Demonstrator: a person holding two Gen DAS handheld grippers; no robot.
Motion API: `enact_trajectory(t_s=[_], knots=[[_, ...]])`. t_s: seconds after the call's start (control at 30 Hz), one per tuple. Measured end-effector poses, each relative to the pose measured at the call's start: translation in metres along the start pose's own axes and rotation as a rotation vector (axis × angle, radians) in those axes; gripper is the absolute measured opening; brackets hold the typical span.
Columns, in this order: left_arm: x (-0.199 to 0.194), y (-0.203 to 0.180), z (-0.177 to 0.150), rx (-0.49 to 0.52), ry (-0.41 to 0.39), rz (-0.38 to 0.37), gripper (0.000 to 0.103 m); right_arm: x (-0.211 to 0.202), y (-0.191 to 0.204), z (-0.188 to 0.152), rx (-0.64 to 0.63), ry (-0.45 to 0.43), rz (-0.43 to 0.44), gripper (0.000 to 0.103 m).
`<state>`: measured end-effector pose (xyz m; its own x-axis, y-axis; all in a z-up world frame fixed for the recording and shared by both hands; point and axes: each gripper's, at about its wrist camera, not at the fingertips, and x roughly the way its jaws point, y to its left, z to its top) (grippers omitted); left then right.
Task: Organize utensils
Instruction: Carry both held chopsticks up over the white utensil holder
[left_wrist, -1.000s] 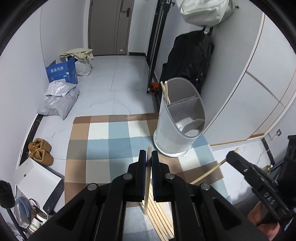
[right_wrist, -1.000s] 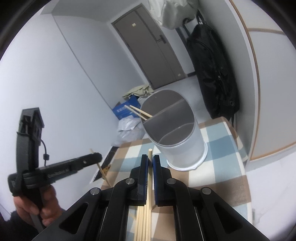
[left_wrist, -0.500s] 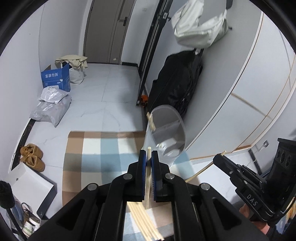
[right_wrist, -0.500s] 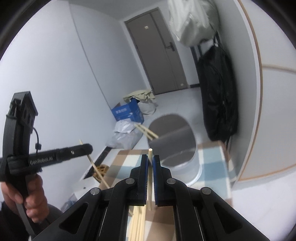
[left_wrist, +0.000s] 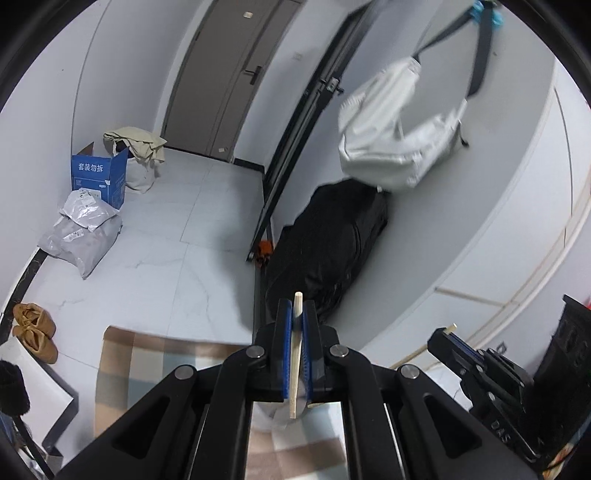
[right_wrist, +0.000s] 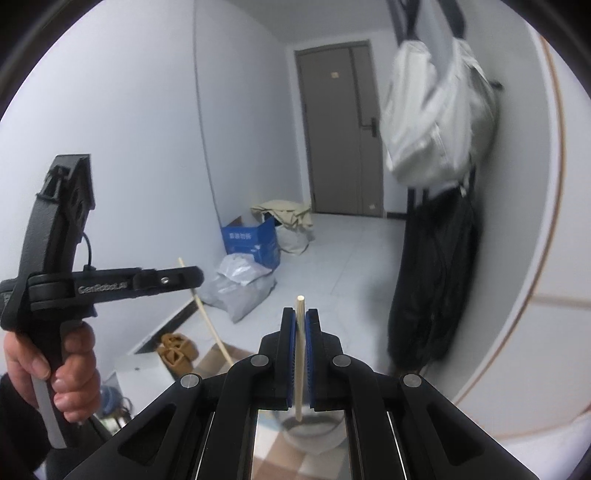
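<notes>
My left gripper (left_wrist: 295, 314) is shut on a wooden chopstick (left_wrist: 294, 354) that stands upright between the blue pads. My right gripper (right_wrist: 300, 314) is shut on a second wooden chopstick (right_wrist: 299, 354), also upright. Both are raised high above the checked cloth (left_wrist: 122, 354). The grey utensil holder (right_wrist: 314, 432) lies below the jaws, mostly hidden; only its rim shows in the right wrist view. The right gripper also shows at the right of the left wrist view (left_wrist: 448, 334). The left gripper shows at the left of the right wrist view (right_wrist: 192, 275).
A black bag (left_wrist: 332, 243) and a white bag (left_wrist: 391, 147) hang on the right wall. A blue box (left_wrist: 99, 177), grey parcels (left_wrist: 81, 232) and brown shoes (left_wrist: 35, 328) lie on the floor at the left. A grey door (left_wrist: 225, 74) is at the back.
Both grippers have lifted and tilted upward with their chopsticks. The utensil holder and the loose chopsticks on the cloth have dropped out of view below the jaws.
</notes>
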<state>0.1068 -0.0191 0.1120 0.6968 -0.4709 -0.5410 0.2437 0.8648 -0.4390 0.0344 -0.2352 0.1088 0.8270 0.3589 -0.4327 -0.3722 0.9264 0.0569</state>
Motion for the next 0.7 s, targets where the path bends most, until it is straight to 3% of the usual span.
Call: enact_trajectory(t_s=[0.27, 0.53, 0.7], knots=[[0.022, 0.020, 0.014, -0.082, -0.041, 0.013, 0.001, 0.039, -0.005, 0.035, -0.101, 0.018, 0.011, 0.004], [0.042, 0.038, 0.015, -0.137, -0.061, 0.025, 0.001, 0.086, 0.003, 0.030, -0.183, 0.091, 0.040, 0.004], [0.057, 0.044, 0.010, -0.140, -0.032, 0.032, 0.001, 0.106, 0.003, 0.022, -0.233, 0.144, 0.053, 0.004]])
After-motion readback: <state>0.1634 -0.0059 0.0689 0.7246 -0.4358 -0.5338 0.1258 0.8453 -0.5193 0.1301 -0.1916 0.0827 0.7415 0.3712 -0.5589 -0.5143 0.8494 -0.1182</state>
